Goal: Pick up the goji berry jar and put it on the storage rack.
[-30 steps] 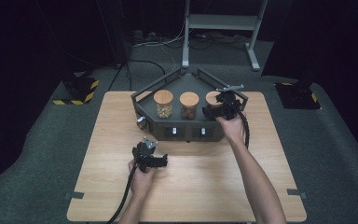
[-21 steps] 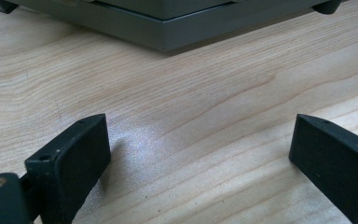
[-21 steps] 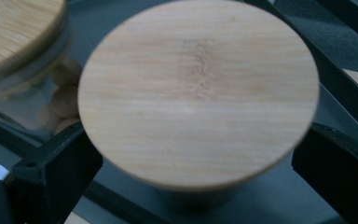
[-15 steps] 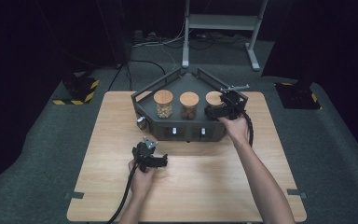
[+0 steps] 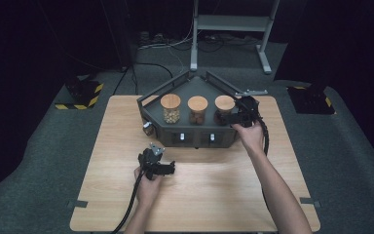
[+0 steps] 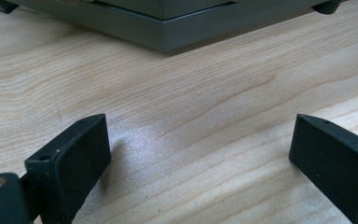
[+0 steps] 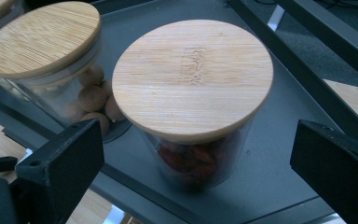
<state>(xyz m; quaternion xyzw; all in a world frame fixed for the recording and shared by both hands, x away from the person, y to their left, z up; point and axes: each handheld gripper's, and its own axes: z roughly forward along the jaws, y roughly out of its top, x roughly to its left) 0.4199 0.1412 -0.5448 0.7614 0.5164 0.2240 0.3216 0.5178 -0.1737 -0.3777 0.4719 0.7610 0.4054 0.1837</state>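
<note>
Jars with wooden lids stand in a row on the dark tray (image 5: 148,109) at the far edge of the table (image 5: 224,195). The right jar (image 7: 193,98), holding something red, sits nearest the tray's right corner, just beside the middle jar (image 7: 42,51) of brown round pieces. The right gripper (image 5: 241,113) hovers at this jar with its jaws spread wide and nothing held. The likely step is grasping the jar. To do it well, lower the jaws below the lid's rim so they close on the glass sides, staying clear of the neighbour. The left gripper (image 5: 157,163) rests near the table's middle, jaws wide apart and empty. Compared with a second ago, the right gripper has crept slightly closer to the jar; the left has stayed put.
</note>
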